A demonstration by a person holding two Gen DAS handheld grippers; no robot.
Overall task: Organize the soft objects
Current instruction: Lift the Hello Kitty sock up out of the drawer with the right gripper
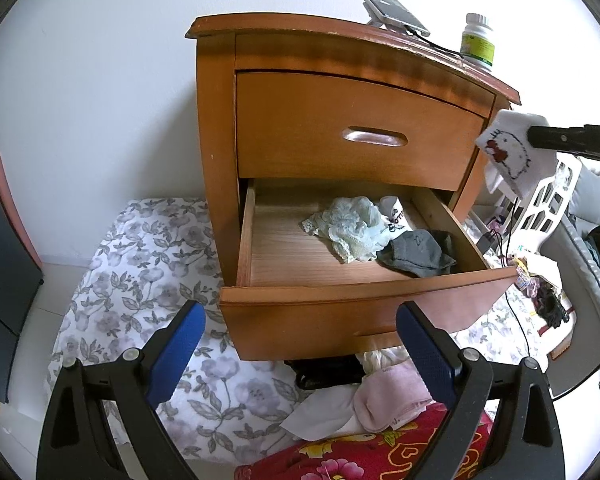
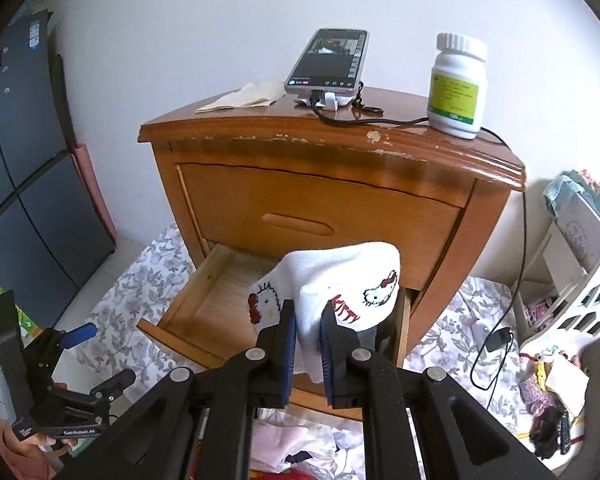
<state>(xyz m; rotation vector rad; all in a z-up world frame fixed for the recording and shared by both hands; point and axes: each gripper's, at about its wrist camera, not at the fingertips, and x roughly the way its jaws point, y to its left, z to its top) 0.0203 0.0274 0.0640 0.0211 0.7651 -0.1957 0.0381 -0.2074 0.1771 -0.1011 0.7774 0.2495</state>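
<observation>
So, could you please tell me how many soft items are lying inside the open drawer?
3: a pale lacy garment mid-drawer, a white printed sock behind it, and a grey sock at the right. More may be hidden underneath.

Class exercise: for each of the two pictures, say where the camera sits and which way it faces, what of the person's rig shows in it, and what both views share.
Left wrist: on the left gripper, looking down into the open lower drawer; its own blue fingers spread wide, plus the right gripper's tip at the right edge.
Right wrist: on the right gripper, facing the nightstand from higher; its fingers pinch a white cat-print sock; the left gripper shows lower left.
Shared: nightstand, drawer, sock, phone, white bottle.
</observation>
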